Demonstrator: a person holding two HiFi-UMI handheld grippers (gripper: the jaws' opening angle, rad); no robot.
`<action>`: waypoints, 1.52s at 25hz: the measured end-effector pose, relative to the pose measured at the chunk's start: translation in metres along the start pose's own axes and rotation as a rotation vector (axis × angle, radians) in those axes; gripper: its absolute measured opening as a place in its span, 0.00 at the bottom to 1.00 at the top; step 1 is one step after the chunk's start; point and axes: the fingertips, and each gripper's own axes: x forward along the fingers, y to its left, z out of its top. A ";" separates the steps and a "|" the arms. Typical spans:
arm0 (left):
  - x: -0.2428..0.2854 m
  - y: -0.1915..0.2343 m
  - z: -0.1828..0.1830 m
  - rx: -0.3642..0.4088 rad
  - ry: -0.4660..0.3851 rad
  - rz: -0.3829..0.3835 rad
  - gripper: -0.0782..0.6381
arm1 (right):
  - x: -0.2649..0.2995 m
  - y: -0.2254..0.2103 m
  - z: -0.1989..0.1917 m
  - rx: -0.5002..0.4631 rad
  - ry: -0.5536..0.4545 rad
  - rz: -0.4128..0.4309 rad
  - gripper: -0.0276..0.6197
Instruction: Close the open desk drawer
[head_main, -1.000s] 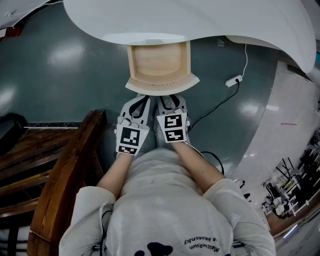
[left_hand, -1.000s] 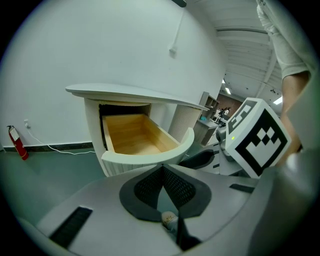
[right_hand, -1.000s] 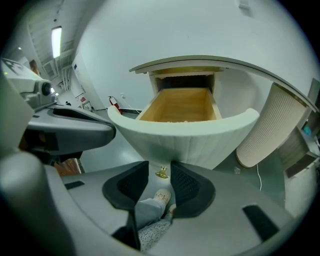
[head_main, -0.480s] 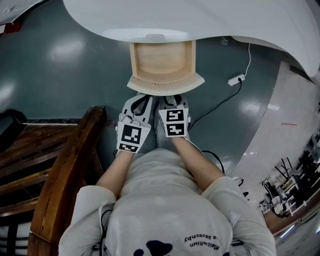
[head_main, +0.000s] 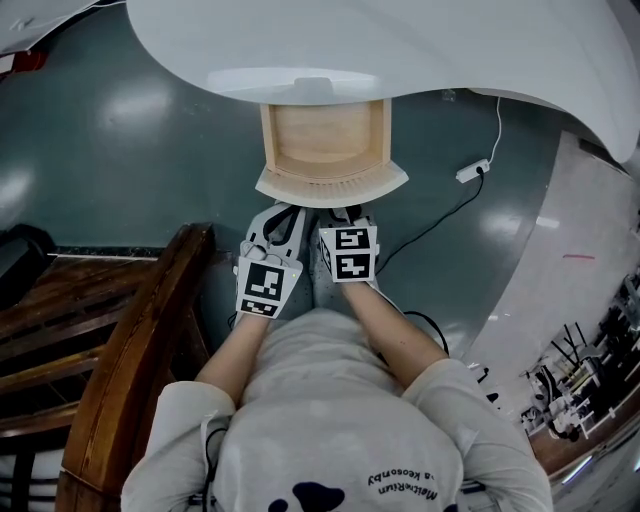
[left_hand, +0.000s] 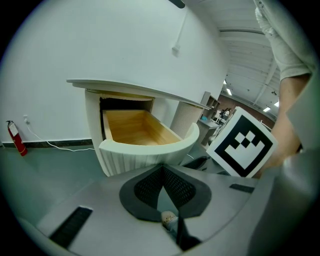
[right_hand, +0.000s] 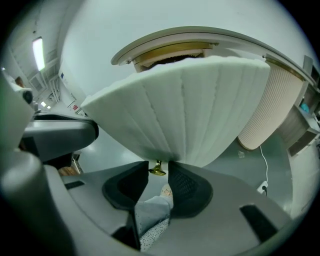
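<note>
The open drawer (head_main: 325, 140) with a pale wood inside and a curved, ribbed white front (head_main: 332, 185) sticks out from under the white desk (head_main: 400, 50). My right gripper (head_main: 345, 213) is at the middle of that front. Its jaws stand narrowly apart around the small brass knob (right_hand: 157, 170) under the drawer front (right_hand: 185, 115). My left gripper (head_main: 277, 222) is just to its left, short of the front, shut and holding nothing. In the left gripper view the drawer (left_hand: 142, 131) lies ahead of the left gripper (left_hand: 162, 169).
A dark wooden chair (head_main: 120, 350) stands at my left side. A white cable with a power strip (head_main: 470, 172) lies on the grey floor to the right of the drawer. A red fire extinguisher (left_hand: 16, 138) stands by the far wall.
The picture has shifted slightly down. Both grippers remain at the drawer front; how far the drawer stands out looks about the same.
</note>
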 end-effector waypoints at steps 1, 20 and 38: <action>0.000 0.000 0.001 0.000 0.002 0.001 0.12 | 0.000 0.000 0.001 0.000 0.001 0.004 0.24; 0.018 0.024 0.026 -0.017 -0.010 0.026 0.12 | 0.013 -0.006 0.036 -0.047 -0.019 0.014 0.22; 0.035 0.050 0.055 -0.011 -0.018 0.019 0.12 | 0.029 -0.014 0.075 -0.056 -0.049 -0.010 0.22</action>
